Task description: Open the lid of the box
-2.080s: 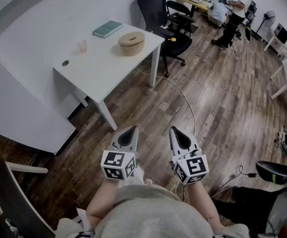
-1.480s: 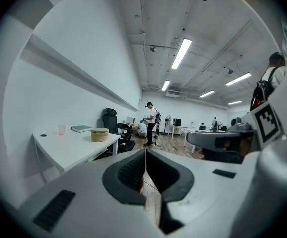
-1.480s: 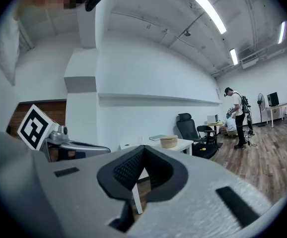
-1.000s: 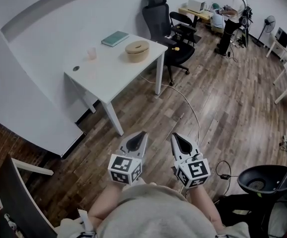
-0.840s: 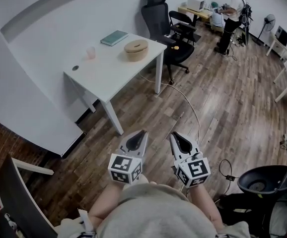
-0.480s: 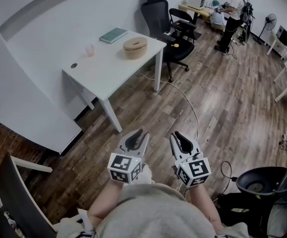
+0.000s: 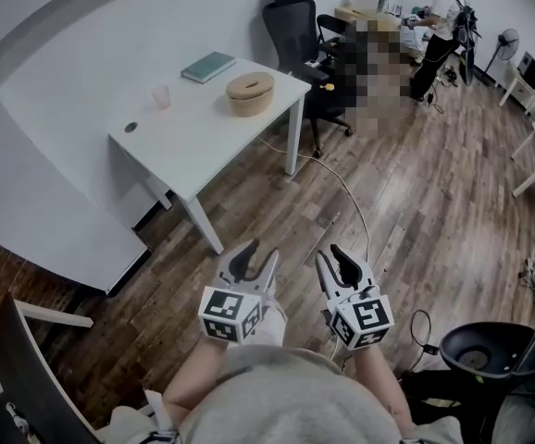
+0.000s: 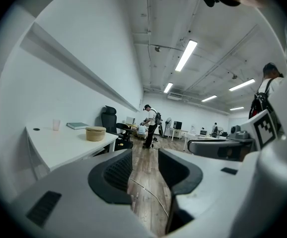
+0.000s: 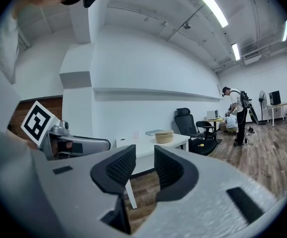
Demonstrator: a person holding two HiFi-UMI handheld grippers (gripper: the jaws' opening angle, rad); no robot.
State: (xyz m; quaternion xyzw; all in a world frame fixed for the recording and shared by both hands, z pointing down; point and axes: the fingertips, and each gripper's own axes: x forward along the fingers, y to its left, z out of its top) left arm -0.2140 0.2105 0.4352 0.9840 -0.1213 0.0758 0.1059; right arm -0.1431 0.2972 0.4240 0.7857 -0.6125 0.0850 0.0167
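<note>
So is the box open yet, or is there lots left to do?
Nothing is done yet: the lid sits on the round box on the white table. Right now the left gripper and right gripper hover over the floor, short of the table, jaws opening, nothing between them. Left to do: get close, grip the lid, lift it off.

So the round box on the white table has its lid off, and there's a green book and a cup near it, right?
Not quite. The lid is on the round box, not off. The head view shows the box closed on the white table. The rest is right: the green book and the cup are on the table near it.
</note>
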